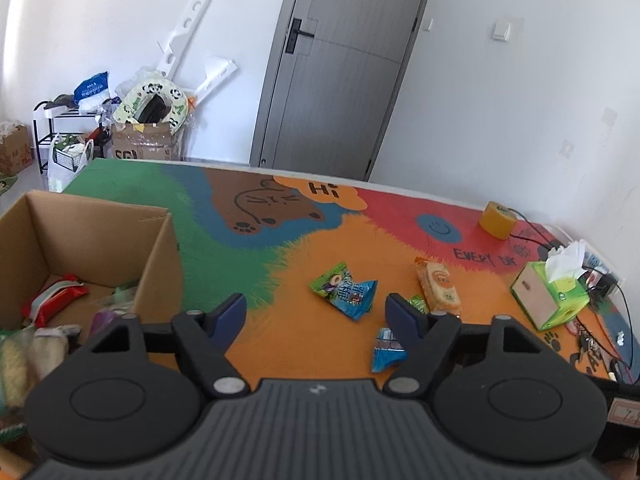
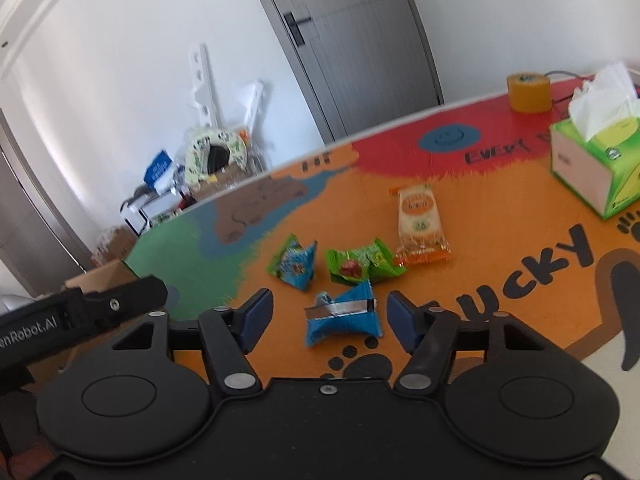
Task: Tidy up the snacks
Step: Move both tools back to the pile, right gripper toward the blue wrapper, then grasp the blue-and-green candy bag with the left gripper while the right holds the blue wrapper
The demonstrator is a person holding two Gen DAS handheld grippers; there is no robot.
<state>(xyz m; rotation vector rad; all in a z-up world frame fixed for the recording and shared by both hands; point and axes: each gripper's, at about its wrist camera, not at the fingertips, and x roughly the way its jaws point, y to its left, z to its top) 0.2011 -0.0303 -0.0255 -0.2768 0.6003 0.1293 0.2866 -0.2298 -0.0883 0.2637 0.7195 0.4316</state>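
Observation:
Several snack packets lie on the colourful table mat. A blue packet [image 2: 344, 314] lies between the open fingers of my right gripper [image 2: 329, 312], just ahead of them. Beyond it are a green packet [image 2: 362, 266], a green-and-blue packet [image 2: 295, 262] and an orange cracker pack [image 2: 420, 220]. My left gripper [image 1: 316, 314] is open and empty above the mat, right of the cardboard box [image 1: 156, 240], which holds several snacks. The left wrist view also shows the green-and-blue packet [image 1: 346, 292], the cracker pack [image 1: 438, 284] and the blue packet [image 1: 386, 352].
A green tissue box [image 1: 550, 296] and a yellow tape roll [image 1: 498, 220] stand at the mat's right side, with cables and keys nearby. The tissue box [image 2: 596, 164] and tape roll [image 2: 528, 92] also show in the right wrist view. Clutter and a grey door stand behind the table.

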